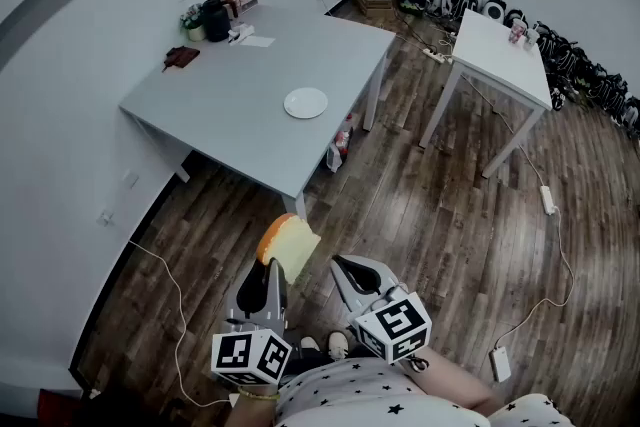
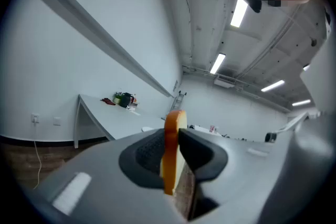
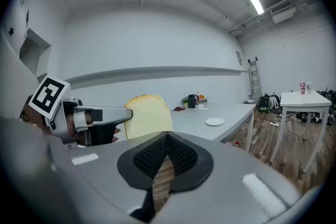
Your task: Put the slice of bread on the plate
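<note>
A slice of bread (image 1: pixel 288 243) with an orange-brown crust stands upright between the jaws of my left gripper (image 1: pixel 272 267), which is shut on it low in the head view, over the wooden floor. In the left gripper view the slice of bread (image 2: pixel 172 150) shows edge-on between the dark pads (image 2: pixel 202 152). The white plate (image 1: pixel 305 102) lies on the grey table (image 1: pixel 235 90), well ahead of both grippers. My right gripper (image 1: pixel 343 265) is beside the left one, its jaws together with nothing in them. From the right gripper view the slice of bread (image 3: pixel 148 116) and plate (image 3: pixel 214 121) are visible.
A black kettle (image 1: pixel 216 18), a dark wallet (image 1: pixel 181 56) and small items sit at the grey table's far corner. Bottles (image 1: pixel 340 143) stand under its near leg. A second white table (image 1: pixel 500 45) is to the right, with cables and gear along the wall.
</note>
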A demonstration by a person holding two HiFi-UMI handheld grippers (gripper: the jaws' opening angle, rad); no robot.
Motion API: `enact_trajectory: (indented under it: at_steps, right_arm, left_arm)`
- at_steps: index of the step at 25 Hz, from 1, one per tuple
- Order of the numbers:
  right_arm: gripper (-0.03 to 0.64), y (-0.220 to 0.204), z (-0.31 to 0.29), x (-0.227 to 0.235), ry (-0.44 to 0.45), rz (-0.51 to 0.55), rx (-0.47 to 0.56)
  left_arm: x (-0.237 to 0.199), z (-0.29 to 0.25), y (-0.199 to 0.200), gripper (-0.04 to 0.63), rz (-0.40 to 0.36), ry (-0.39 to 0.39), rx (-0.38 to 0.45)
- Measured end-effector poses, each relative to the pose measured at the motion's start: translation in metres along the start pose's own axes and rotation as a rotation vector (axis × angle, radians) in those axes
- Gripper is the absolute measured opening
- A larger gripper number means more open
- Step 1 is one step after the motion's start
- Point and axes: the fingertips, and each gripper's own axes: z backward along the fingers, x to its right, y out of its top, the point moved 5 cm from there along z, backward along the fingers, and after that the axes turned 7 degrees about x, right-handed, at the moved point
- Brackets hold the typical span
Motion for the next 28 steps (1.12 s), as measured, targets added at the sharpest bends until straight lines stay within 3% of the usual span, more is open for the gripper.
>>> enact_trajectory:
  at_steps: [15,28]
  right_arm:
    - [-0.002,0.000,-0.038,0.026,0.016,0.006,-0.021]
    - [-0.002,0.020,-0.160,0.096,-0.048,0.020,-0.029]
  left_arm:
    - [-0.009,-0.048,-0.006,0.087,0.013,0.003,-0.001]
    - [-0.066,-0.189,0.000,0.087,0.041,-0.067,-0.027]
